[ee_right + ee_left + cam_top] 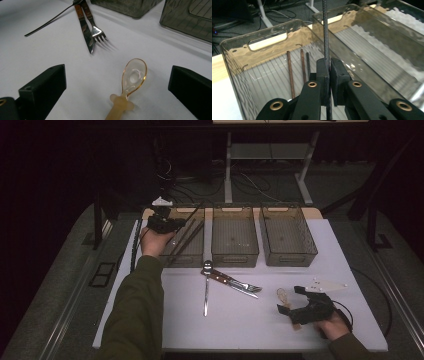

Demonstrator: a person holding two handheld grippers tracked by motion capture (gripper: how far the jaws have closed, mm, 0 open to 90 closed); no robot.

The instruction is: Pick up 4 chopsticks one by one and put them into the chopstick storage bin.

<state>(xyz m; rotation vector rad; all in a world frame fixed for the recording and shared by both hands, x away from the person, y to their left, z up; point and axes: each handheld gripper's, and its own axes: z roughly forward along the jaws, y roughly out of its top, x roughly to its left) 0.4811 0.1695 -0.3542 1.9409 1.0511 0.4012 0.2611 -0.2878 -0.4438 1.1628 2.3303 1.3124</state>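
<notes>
Sorting is judged partly done. Left tongs (329, 72) are clamped on a black chopstick (326, 30), held over the left bin (234, 62), where three chopsticks (303, 67) already lie. Right tongs (117, 87) are held apart around the amber spoon (133, 75). Fork (96, 28), knife (85, 30) and metal spoon (206, 290) remain on the worktop (250, 320).

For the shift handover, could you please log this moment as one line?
left gripper: shut on black chopstick, over left bin | right gripper: open, around amber spoon on table
</notes>
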